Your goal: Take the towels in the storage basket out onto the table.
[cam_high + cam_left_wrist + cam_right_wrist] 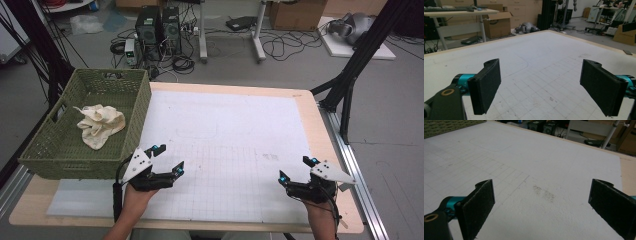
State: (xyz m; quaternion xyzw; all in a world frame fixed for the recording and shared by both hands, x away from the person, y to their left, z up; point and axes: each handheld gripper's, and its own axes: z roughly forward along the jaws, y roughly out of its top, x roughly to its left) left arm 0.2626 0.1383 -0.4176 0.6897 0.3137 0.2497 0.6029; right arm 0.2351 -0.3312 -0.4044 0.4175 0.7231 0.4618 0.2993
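A green woven basket (pixel 56 145) stands at the table's left edge, and a crumpled cream cloth (pixel 101 124) lies inside it. My left gripper (pixel 169 159) hovers open just right of the basket's near corner, nothing between its black pads (pixel 486 87). At the near right of the white gridded mat (pixel 225 130) my right gripper (pixel 296 169) is open too, its pads (pixel 477 206) wide apart over bare mat (pixel 544 170). The left gripper (pixel 542 86) looks out across the mat (pixel 531 57).
The wooden table (pixel 327 150) shows as a border around the mat. Black frame legs (pixel 350 75) rise at the far right. Computer towers (pixel 157 27), cables and cardboard boxes (pixel 295 15) sit on the floor beyond the table.
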